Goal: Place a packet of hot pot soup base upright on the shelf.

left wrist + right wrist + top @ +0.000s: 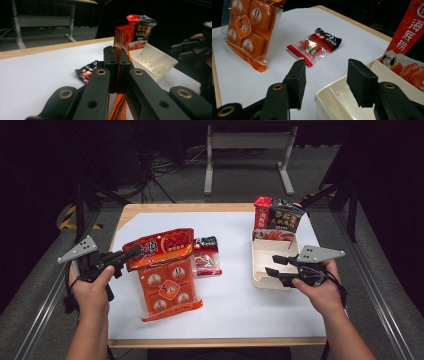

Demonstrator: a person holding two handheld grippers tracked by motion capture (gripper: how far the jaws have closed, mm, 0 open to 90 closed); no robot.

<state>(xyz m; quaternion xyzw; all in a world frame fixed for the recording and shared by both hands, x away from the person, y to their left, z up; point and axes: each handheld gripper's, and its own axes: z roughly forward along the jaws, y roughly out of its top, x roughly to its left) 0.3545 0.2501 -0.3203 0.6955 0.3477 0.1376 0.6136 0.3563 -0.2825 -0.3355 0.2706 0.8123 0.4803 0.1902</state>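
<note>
Left hand-held gripper [117, 70] pinches orange packet [165, 275] top edge.

Clamped in the matt black plastic left gripper [131, 253], the glossy orange film pouch of cubes [165, 273] gleams, while under the matt black right gripper [274, 265] sits a smooth cream plastic tray [260, 251] on matt white paper sheet [230, 305].
</note>
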